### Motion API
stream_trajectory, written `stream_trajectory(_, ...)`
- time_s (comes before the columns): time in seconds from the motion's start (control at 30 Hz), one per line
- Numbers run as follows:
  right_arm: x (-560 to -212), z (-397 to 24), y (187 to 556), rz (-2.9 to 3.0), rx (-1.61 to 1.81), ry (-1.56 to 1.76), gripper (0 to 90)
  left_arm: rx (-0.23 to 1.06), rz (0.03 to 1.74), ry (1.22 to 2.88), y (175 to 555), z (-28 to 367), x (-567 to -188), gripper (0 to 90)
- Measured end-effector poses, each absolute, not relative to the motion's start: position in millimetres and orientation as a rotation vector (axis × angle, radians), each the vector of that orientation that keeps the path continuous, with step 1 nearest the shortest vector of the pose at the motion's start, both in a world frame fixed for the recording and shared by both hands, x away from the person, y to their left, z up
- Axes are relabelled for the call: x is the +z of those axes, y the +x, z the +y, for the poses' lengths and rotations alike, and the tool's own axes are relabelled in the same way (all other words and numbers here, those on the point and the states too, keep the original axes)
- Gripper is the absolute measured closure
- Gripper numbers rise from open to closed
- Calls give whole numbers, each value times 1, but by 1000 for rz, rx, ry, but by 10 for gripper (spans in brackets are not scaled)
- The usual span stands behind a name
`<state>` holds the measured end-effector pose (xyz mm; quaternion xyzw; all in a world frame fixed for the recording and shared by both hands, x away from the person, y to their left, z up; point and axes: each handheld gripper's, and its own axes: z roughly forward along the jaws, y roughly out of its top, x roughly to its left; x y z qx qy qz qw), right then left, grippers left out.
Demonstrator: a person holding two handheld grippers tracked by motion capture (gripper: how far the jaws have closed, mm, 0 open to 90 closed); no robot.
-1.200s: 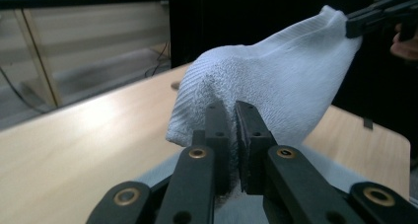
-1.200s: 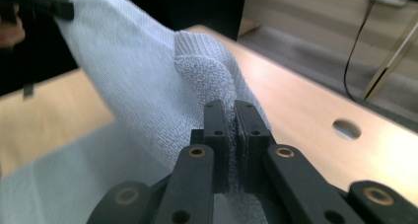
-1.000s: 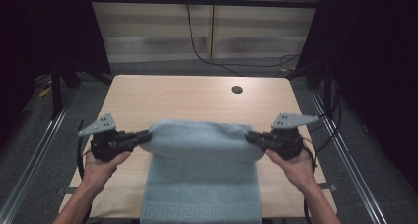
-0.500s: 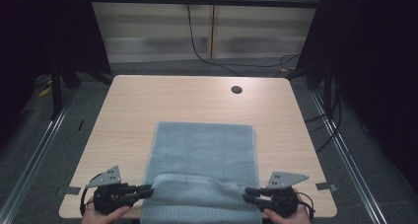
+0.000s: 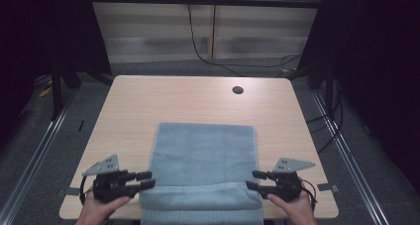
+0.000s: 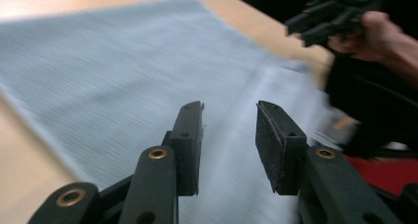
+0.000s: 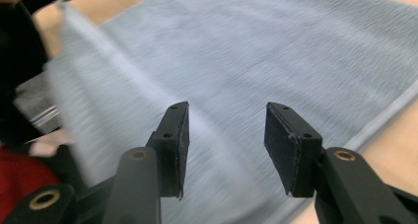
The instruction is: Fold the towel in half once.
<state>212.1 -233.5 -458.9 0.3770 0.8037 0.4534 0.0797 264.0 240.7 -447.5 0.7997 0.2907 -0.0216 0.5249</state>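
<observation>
Grey towel [image 5: 203, 160] near edge cut off | both grippers' jaws apart, empty

We see a light wood table [image 5: 148, 106] on grey floor [image 5: 29, 150], black curtains [image 5: 376, 61] both sides, pale wall panels [image 5: 198, 31] behind.

The left tongs [image 6: 226, 135] stand with their two black jaws parted, nothing between them, over a blue-grey towel [image 6: 128, 76] that lies spread flat on the pale wooden bench [image 6: 24, 150]. Bare bench shows beside the towel's edge at lower left and along the top. At upper right, farther off, a hand [image 6: 379, 36] holds the other tongs [image 6: 325, 17], blurred.
</observation>
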Motion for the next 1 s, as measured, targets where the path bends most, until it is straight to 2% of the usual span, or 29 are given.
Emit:
stream_trajectory(0.07, -464, -231, 233, 2405, 1328, 1152, 534, -15, 744, 1932, 289, 235, -453, 624)
stream_trajectory(0.13, -468, -227, 251, 2423, 1286, 1147, 541, -45, 773, 1937, 311, 229, -461, 625)
stream_trajectory(0.17, -470, -225, 259, 2424, 1277, 1159, 543, -8, 804, 1933, 318, 227, -465, 624)
stream_trajectory(0.27, -476, -219, 277, 2420, 1282, 1179, 566, -11, 874, 1926, 333, 223, -477, 629)
stream_trajectory(0.4, -477, -207, 273, 2496, 1292, 1128, 590, -56, 801, 2030, 316, 222, -478, 629)
stream_trajectory(0.63, -481, -194, 236, 2654, 1289, 1025, 520, -174, 727, 2034, 266, 237, -481, 522)
stream_trajectory(0.73, -493, -191, 234, 2672, 1244, 1032, 545, -201, 683, 2074, 251, 231, -484, 488)
stream_trajectory(0.8, -493, -190, 233, 2677, 1246, 1020, 659, -229, 663, 2108, 245, 226, -487, 535)
stream_trajectory(0.9, -488, -192, 228, 2688, 1286, 998, 816, -251, 607, 2135, 242, 223, -489, 730)
stream_trajectory(0.97, -486, -193, 221, 2688, 1308, 974, 875, -245, 583, 2146, 235, 220, -489, 813)
stream_trajectory(1.0, -484, -193, 216, 2678, 1307, 972, 889, -245, 577, 2142, 233, 220, -488, 824)
